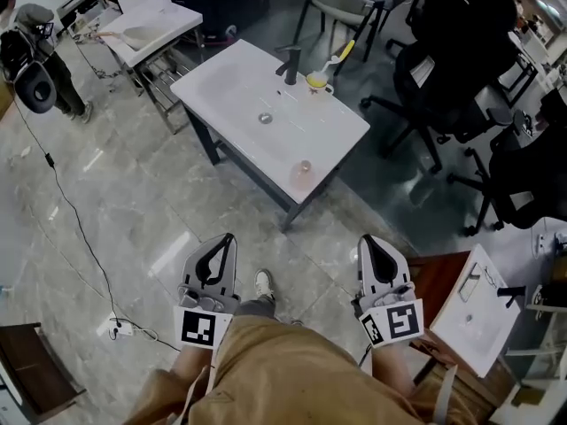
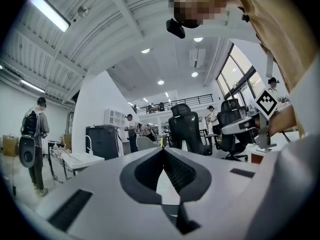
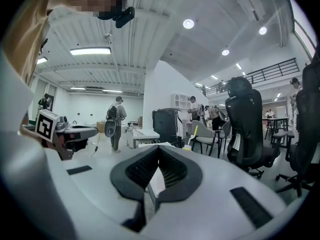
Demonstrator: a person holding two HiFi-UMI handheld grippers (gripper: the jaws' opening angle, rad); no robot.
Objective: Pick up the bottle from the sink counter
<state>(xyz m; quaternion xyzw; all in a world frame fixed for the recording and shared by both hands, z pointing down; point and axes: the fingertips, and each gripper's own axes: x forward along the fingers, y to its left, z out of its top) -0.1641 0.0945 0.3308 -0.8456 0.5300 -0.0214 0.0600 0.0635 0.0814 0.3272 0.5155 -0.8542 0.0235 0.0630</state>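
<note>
A small translucent pinkish bottle [image 1: 303, 173] stands upright near the front right corner of the white sink counter [image 1: 232, 82]. A black faucet [image 1: 290, 65] and a yellow cup holding a toothbrush [image 1: 319, 81] stand at the counter's far edge. Both grippers are held low by the person's legs, well short of the counter. My left gripper [image 1: 228, 240] [image 2: 163, 150] has its jaws meeting at the tips, with nothing between them. My right gripper [image 1: 366, 240] [image 3: 159, 148] is shut too and holds nothing.
A second white sink [image 1: 151, 20] stands at the back left, beside a person with a backpack [image 1: 40, 60]. Black office chairs [image 1: 461, 51] crowd the right side. A cable [image 1: 80, 228] runs over the grey floor, and another sink [image 1: 483, 312] lies at the lower right.
</note>
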